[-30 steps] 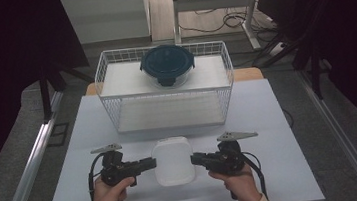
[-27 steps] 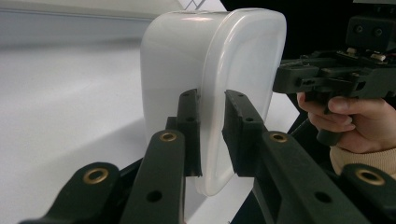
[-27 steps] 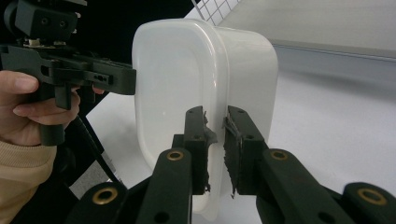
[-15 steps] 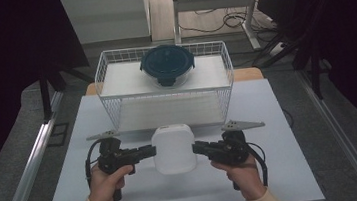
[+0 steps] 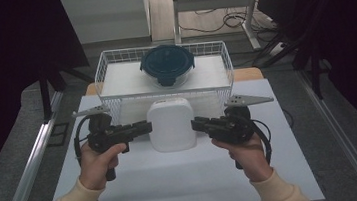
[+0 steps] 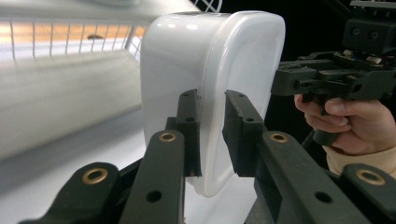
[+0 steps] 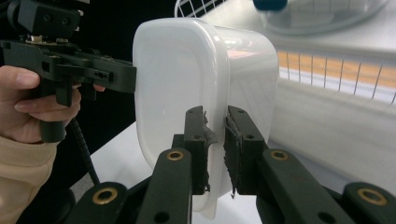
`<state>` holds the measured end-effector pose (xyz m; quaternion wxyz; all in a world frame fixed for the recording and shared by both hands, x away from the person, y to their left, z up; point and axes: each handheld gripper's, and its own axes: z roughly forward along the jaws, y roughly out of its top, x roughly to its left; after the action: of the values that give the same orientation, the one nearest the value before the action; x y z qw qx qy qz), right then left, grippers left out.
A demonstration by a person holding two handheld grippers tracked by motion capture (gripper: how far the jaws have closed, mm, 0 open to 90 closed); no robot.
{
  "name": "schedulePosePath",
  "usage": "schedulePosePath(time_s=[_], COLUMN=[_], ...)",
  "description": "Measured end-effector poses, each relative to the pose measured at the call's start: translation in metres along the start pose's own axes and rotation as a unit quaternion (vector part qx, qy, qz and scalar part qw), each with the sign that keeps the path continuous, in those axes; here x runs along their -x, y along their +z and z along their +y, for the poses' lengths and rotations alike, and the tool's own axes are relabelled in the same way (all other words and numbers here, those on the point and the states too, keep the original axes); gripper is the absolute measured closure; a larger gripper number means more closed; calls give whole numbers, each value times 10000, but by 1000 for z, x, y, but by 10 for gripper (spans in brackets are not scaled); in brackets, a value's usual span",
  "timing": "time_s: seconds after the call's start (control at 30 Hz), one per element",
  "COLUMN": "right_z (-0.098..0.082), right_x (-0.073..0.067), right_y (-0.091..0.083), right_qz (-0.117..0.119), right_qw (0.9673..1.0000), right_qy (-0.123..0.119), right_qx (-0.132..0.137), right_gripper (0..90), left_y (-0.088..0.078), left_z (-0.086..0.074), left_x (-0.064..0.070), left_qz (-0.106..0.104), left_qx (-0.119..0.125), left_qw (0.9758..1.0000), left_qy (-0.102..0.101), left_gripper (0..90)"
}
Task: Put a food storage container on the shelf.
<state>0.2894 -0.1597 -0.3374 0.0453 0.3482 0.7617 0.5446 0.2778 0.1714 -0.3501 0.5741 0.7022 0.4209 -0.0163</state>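
A white plastic tub [image 5: 171, 124] hangs between my two grippers, just in front of the wire basket [image 5: 101, 76]. My left gripper [image 5: 146, 127] is shut on its left rim, and my right gripper [image 5: 195, 125] is shut on its right rim. In the left gripper view the jaws [image 6: 212, 135] pinch the thin edge of the tub [image 6: 219, 60], with the other gripper [image 6: 327, 77] beyond it. The right gripper view shows its jaws [image 7: 215, 140] clamped on the tub [image 7: 187, 70], opposite the left gripper [image 7: 79, 65].
A round bowl with a dark blue lid [image 5: 167, 64] sits inside the white wire basket at the far side of the white table top [image 5: 185, 180]. Metal rails run along both sides of the table. Cables lie on the floor behind.
Both grippers have carried the white tub away from the person and upward, from the table's middle to right in front of the basket's near wall.
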Motion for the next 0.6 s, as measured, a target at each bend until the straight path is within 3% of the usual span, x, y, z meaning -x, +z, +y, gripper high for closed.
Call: schedulePosePath(time_s=[0.33, 0.6], right_z=[35, 51], right_x=[-6, -3], right_y=[-1, 2], right_qz=[-21, 10], right_qw=[9996, 9997], right_qy=[-261, -236], right_qx=[53, 85], right_gripper=[786, 787], left_y=[-6, -11], left_z=[26, 43], left_x=[-2, 0], left_qz=[68, 129], left_qx=[145, 195], left_qw=[9999, 9997], left_qy=[20, 116], left_gripper=[769, 771])
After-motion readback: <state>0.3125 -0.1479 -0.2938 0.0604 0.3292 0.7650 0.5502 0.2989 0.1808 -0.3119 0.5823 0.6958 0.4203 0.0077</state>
